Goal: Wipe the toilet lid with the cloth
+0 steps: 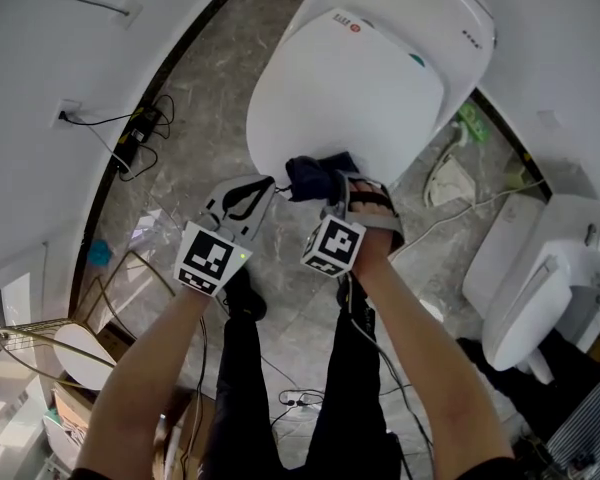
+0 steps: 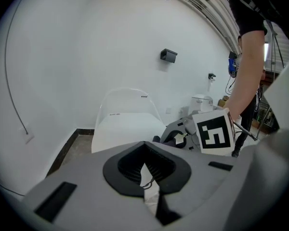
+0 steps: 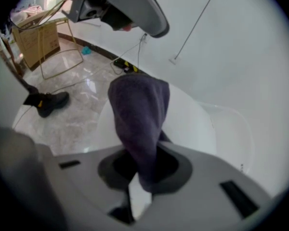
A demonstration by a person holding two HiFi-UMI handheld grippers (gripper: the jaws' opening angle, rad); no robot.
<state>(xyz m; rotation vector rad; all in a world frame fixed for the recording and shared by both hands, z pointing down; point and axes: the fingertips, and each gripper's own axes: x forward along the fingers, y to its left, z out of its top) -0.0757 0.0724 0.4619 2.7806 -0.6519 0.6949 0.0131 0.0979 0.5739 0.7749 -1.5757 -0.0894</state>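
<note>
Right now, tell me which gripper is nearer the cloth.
Right. The right gripper is shut on the dark cloth at the toilet lid's front edge; the left gripper is shut, empty, close beside it on its left.

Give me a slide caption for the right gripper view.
Right gripper shut on a dark cloth, the white toilet lid just behind it.

Between the jaws of the right gripper [image 1: 337, 199] sits the cloth [image 3: 137, 124], the toilet lid [image 1: 350, 88] just ahead; the left gripper [image 1: 260, 190] lies to their left.
</note>
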